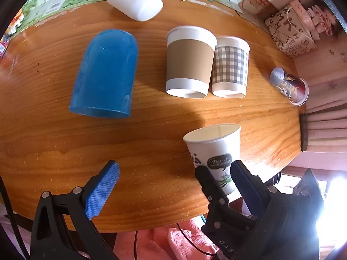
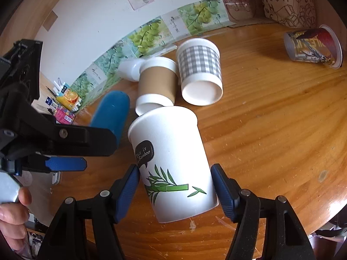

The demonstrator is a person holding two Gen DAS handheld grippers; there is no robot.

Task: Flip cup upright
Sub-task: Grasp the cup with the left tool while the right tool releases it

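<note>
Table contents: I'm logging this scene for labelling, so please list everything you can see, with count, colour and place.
Bamboo-print paper cup: 1, white and green, near edge, between right gripper pads.
Blue cup: 1, blue, mouth-down, left.
Brown-sleeved cup: 1, white and brown, mouth-down, centre.
Checked cup: 1, grey and white, mouth-down, beside it.
Printed cup: 1, red and yellow, on its side, far right.
White container: 1, white, lying at the back.
Table: 1, wooden.
Right gripper: shut on cup.
Left gripper: open.
</note>
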